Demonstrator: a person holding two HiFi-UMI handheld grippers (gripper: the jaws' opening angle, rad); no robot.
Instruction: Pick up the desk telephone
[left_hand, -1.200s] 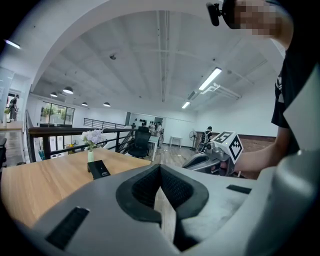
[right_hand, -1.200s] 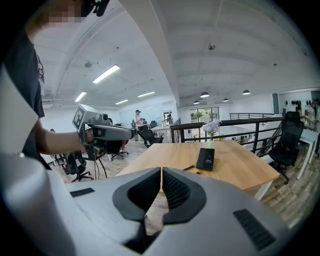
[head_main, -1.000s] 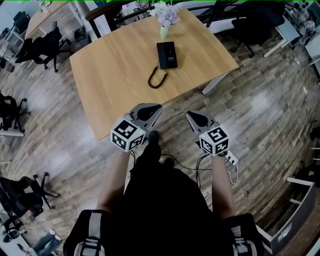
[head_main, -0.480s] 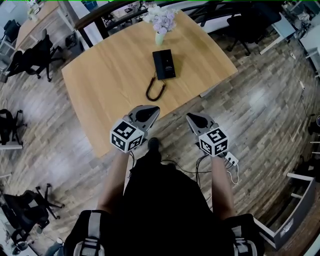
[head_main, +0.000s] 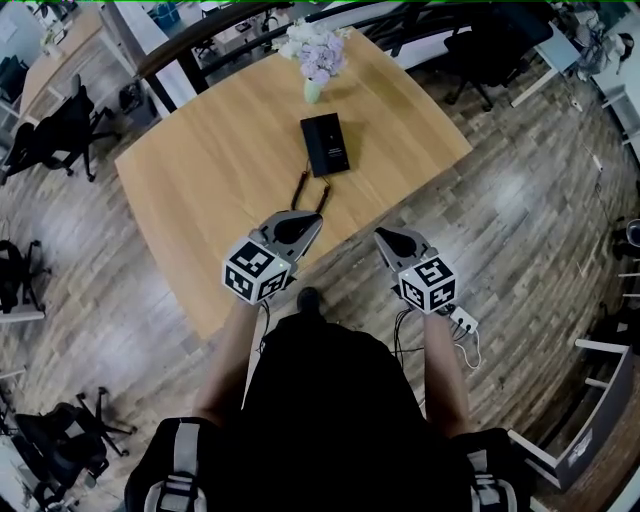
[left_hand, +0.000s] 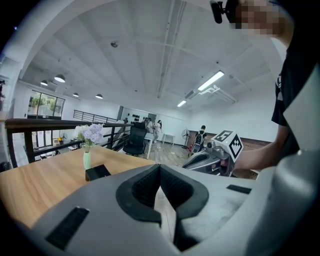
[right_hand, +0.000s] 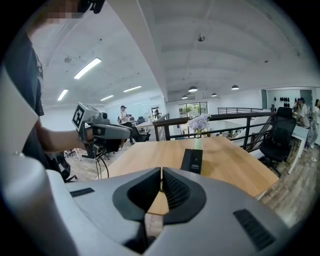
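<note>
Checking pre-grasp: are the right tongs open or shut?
Shut: the right tongs have jaws together, nothing between; the telephone lies ahead, untouched.

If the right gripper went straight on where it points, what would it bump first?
Most likely the wooden table, just short of the black telephone. The right gripper, jaws shut, tilts down toward the tabletop, though depth is hard to judge.

**Open office, timber underfoot, bright overhead**

A light wooden desk (head_main: 215, 170) stands on a grey-brown wood-plank floor (head_main: 520, 200). Black office chairs (head_main: 60, 130) sit off its left side, near a second wooden desk (head_main: 60, 45). More chairs (head_main: 490, 55) stand past its far right corner. A dark railing (right_hand: 220, 116) runs behind the desk. The white arched ceiling (left_hand: 150, 55) carries lit strip lights (left_hand: 210, 81) and round lamps (left_hand: 59, 78); daylight shows through a window (left_hand: 42, 106) on the far wall
</note>
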